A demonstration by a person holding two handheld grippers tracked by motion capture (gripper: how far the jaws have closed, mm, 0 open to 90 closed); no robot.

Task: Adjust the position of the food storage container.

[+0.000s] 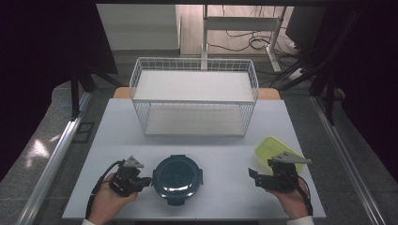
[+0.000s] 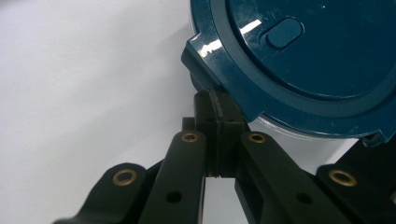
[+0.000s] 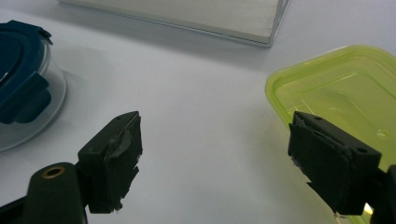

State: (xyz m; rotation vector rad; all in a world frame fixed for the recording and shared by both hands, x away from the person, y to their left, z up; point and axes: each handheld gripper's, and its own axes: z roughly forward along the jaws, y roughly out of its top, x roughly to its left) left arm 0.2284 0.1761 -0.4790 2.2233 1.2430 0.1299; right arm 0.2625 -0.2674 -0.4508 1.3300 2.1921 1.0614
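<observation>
A round clear container with a dark blue clip-on lid sits near the table's front edge. My left gripper lies just left of it, jaws shut together with nothing between them. In the left gripper view its tips rest against the underside of the lid's side latch tab. My right gripper is at the front right, open and empty. In the right gripper view the right gripper has bare table between its jaws. A yellow-green container lies close by its right jaw and the blue-lidded container sits far left.
A white wire rack with two shelves stands across the back middle of the white table. The yellow-green container sits near the table's right edge. A desk frame and cables lie on the floor beyond.
</observation>
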